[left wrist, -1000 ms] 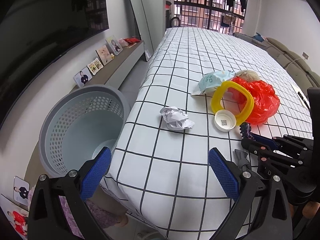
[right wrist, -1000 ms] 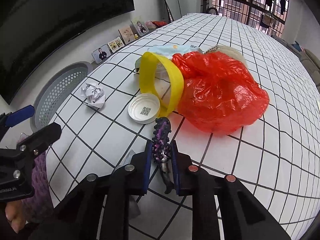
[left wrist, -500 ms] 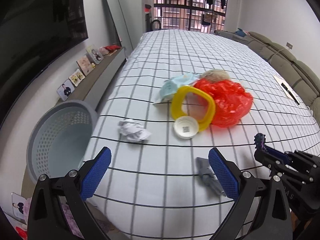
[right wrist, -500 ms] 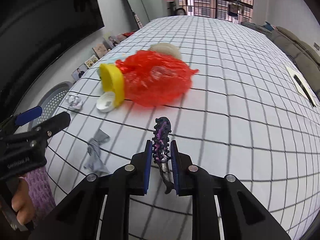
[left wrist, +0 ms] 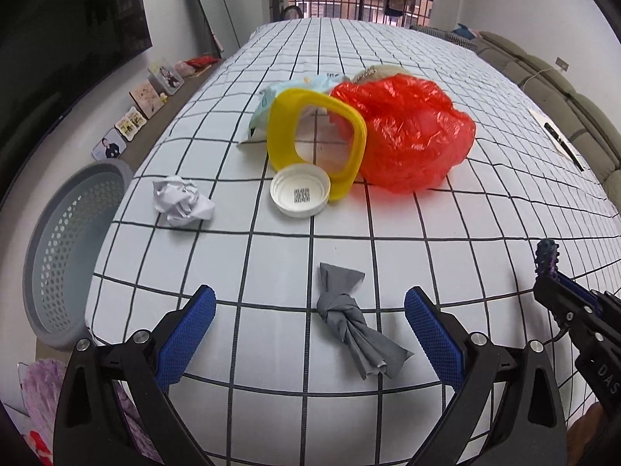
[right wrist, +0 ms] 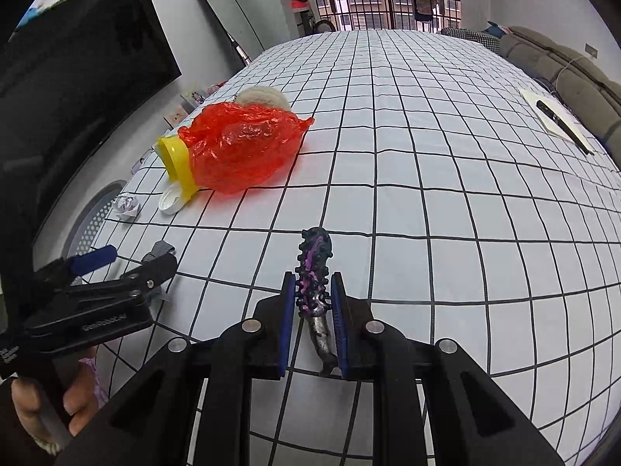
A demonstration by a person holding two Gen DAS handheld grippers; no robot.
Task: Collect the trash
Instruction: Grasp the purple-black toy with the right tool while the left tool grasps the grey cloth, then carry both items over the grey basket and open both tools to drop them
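Right wrist view shows the right claw (right wrist: 313,312) closed on a purple-black knobbly strip (right wrist: 315,275), its long axis running along the fingers and its rounded tip pointing away over the checked worktop (right wrist: 446,178). Left wrist view shows the left claw (left wrist: 308,334) spread wide and empty, with a knotted grey scrap (left wrist: 349,314) lying between its blue pads, long axis running from far left to near right. Farther off lie crumpled paper (left wrist: 181,200), a white lid (left wrist: 300,195), a yellow ring (left wrist: 316,143) and a red bag (left wrist: 407,138); a grey basket (left wrist: 73,248) stands off the worktop's left edge.
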